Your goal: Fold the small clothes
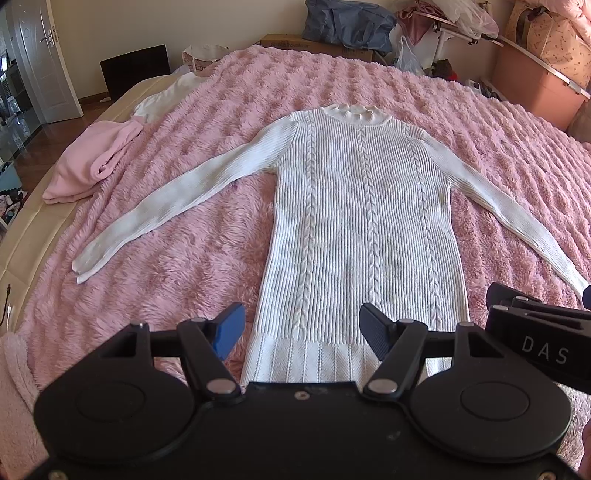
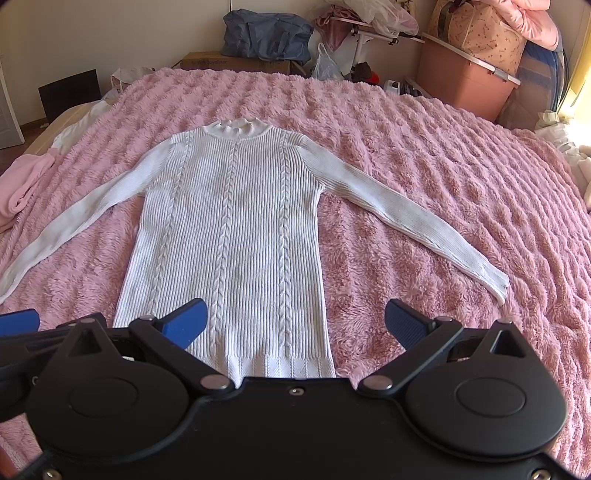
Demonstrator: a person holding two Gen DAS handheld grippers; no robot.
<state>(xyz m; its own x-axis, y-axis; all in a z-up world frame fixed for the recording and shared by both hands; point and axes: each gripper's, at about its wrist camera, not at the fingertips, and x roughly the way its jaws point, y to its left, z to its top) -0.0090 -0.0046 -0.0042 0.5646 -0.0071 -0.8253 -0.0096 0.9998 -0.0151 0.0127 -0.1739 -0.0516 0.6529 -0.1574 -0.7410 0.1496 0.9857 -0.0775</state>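
A white cable-knit sweater (image 1: pixel 364 221) lies flat, front up, on the pink fluffy blanket (image 1: pixel 177 266), both sleeves spread outward, collar far from me. It also shows in the right wrist view (image 2: pixel 232 229). My left gripper (image 1: pixel 303 330) is open and empty, hovering over the hem's left part. My right gripper (image 2: pixel 295 325) is open and empty, over the hem's right corner. The right gripper's body shows at the right edge of the left wrist view (image 1: pixel 535 339).
A folded pink garment (image 1: pixel 92 162) and a white garment (image 1: pixel 166 96) lie at the bed's left edge. Beyond the bed stand a cardboard box (image 1: pixel 317 46), a blue bag (image 1: pixel 347 22), a pink storage bin (image 2: pixel 465 81) and a clothes rack.
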